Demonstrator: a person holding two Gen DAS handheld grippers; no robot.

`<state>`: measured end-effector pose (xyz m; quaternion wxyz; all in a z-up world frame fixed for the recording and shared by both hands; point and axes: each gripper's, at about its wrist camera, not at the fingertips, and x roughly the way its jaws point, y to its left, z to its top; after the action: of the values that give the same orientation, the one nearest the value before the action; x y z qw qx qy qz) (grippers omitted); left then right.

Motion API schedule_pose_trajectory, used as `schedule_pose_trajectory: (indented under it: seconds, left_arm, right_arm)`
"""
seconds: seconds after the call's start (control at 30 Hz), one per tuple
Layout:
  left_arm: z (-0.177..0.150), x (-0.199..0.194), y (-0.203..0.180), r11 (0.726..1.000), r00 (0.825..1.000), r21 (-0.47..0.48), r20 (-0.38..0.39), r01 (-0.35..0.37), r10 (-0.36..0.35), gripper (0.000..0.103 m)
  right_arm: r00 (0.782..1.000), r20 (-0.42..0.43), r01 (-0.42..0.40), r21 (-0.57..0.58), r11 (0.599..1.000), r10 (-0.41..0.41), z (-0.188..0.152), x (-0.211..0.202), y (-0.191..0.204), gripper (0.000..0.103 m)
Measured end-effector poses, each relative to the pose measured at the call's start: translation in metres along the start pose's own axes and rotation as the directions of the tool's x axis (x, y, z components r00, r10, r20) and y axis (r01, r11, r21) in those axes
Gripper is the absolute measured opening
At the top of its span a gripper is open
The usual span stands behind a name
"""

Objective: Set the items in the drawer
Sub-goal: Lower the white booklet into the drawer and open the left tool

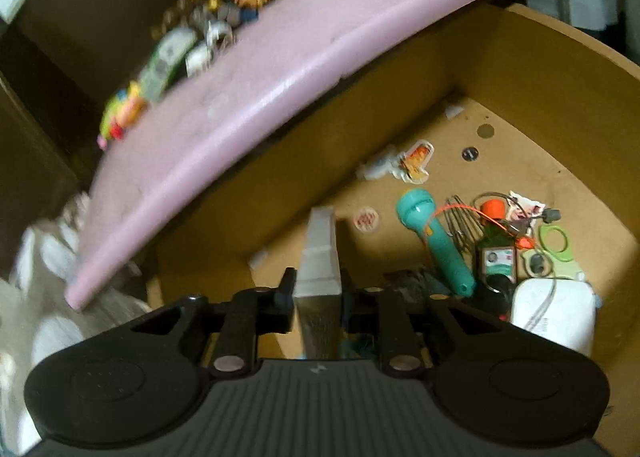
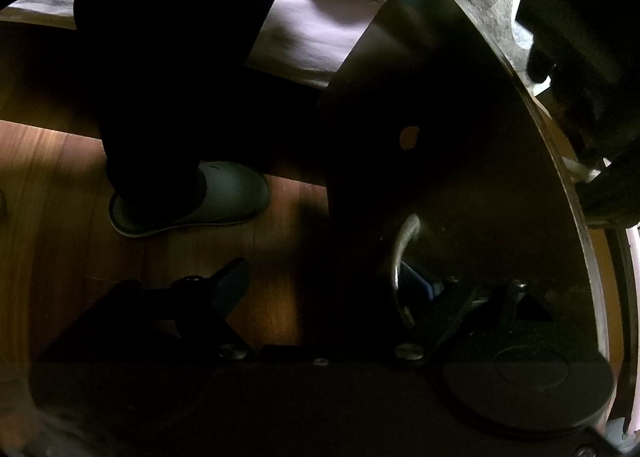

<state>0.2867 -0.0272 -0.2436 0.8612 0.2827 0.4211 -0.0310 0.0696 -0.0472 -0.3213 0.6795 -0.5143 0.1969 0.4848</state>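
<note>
Grey block (image 1: 320, 277) pinched in left claw (image 1: 318, 289); long axis pointing away | drawer (image 1: 500, 69) open directly beneath | right claw (image 2: 320, 285) spread at drawer handle (image 2: 402, 257)

Matte black left gripper (image 1: 318, 289), ribbed housing, round side pads (silver screws), dark trouser leg (image 2: 180, 57), grey slipper (image 2: 192, 199)

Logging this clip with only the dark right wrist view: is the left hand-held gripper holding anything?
Observer: Yes, the left hand-held gripper is shut on a grey rectangular block.
Operator: Where is it?
Observer: Above the open drawer, block not yet released.
Operator: Anything in the drawer?
Observer: A teal toy microphone and a white box, among smaller items.
</note>
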Motion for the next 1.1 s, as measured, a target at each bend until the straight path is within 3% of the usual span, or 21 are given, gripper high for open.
schedule_pose_trajectory:
  seconds: [0.03,0.33,0.5,0.8,0.97,1.1]
  left_arm:
    - [-0.001,-0.002,0.001,1.000,1.000,-0.015,0.001,0.015,-0.015,0.073]
    - [-0.003,-0.039,0.012,0.995,0.999,-0.092,0.019,0.048,-0.046,0.074]
    - [0.000,-0.065,0.013,0.994,0.999,-0.098,0.020,0.047,-0.046,0.074]
    - [0.007,-0.103,0.017,0.989,0.997,-0.129,0.039,0.069,-0.064,0.074]
    - [0.014,-0.123,0.019,0.988,0.994,-0.131,0.076,0.086,-0.077,0.074]
    - [0.028,-0.134,0.018,0.986,0.990,-0.128,0.111,0.104,-0.090,0.074]
  right_arm:
    - [1.000,0.000,0.000,0.000,1.000,0.000,0.000,0.000,0.000,0.083]
    - [1.000,-0.005,0.002,0.041,0.999,-0.002,0.002,-0.002,-0.002,0.083]
    - [1.000,-0.003,0.009,0.095,0.995,-0.009,0.002,-0.003,-0.007,0.076]
    - [0.998,0.013,0.053,0.217,0.975,-0.057,0.000,-0.004,-0.020,0.053]
    - [0.996,0.024,0.074,0.300,0.951,-0.085,-0.002,-0.005,-0.031,0.021]
    - [0.995,0.035,0.074,0.349,0.934,-0.091,-0.005,-0.005,-0.037,0.010]
